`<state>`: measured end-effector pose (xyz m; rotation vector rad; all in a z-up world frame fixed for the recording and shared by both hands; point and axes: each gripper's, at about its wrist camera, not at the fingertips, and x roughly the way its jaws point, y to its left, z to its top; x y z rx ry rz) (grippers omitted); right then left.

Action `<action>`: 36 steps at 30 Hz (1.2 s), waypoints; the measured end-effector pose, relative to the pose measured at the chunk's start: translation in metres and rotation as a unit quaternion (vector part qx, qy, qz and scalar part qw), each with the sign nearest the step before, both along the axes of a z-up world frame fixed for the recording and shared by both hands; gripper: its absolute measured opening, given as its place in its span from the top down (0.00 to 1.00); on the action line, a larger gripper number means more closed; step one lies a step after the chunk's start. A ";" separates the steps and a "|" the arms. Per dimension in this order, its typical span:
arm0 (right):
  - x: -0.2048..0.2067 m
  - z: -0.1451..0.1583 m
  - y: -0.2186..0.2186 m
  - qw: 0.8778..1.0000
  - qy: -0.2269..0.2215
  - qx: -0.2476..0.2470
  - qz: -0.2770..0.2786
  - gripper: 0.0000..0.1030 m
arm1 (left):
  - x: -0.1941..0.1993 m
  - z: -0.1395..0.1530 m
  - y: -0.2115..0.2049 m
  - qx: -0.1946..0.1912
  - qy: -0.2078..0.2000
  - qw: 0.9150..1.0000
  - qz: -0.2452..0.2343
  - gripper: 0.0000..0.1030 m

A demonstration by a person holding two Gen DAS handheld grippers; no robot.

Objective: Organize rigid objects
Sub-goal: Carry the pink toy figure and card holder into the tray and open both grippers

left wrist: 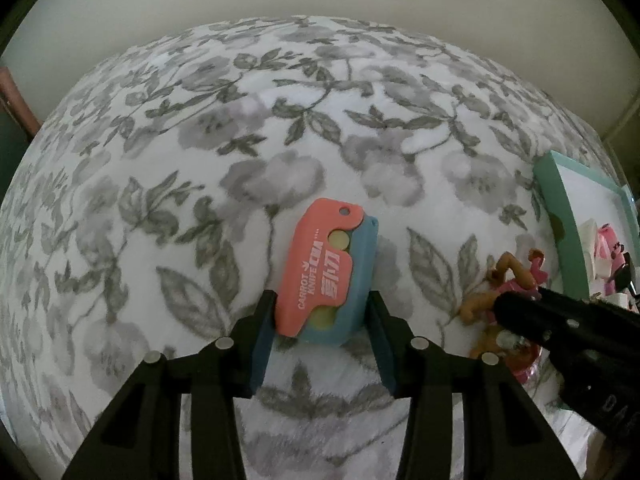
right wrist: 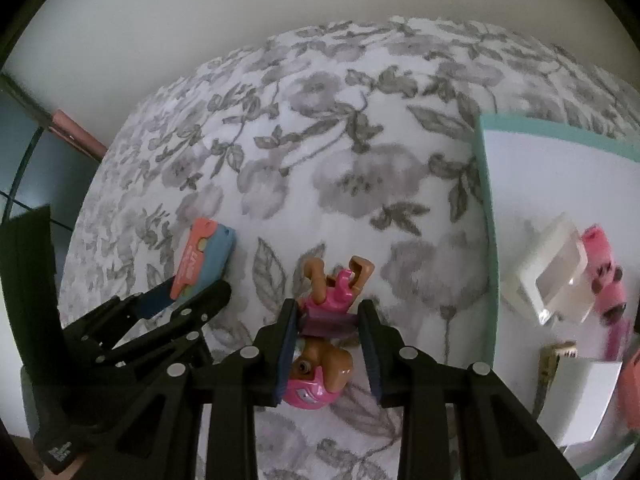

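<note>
A coral and blue carrot-knife toy lies on the floral cloth; my left gripper straddles its near end, jaws close to its sides, with a small gap on the right. It also shows in the right wrist view. A brown puppy figure in a pink outfit lies on its back between my right gripper's fingers, which close on its purple middle. The figure shows partly in the left wrist view.
A mint-rimmed white tray stands at the right, holding a clear white box, a pink toy and other small items. The tray also shows in the left wrist view. A floral cloth covers the surface.
</note>
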<state>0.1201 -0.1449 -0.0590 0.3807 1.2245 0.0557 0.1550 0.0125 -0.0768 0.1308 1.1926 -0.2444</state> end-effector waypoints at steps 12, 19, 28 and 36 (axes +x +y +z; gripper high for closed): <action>-0.011 -0.008 0.038 0.994 0.009 -0.096 0.048 0.54 | -0.008 0.004 0.033 -0.026 0.044 0.996 0.068 0.56; -0.028 -0.004 0.035 0.996 0.010 -0.080 0.039 0.60 | -0.021 0.026 0.037 -0.039 0.046 0.995 0.080 0.56; -0.058 0.035 0.001 0.999 -0.022 -0.033 -0.022 0.60 | -0.042 0.069 0.012 -0.062 0.026 0.995 0.072 0.63; -0.090 0.064 -0.036 0.996 -0.051 -0.007 -0.075 0.60 | -0.055 0.081 -0.025 -0.058 0.014 0.997 0.053 0.64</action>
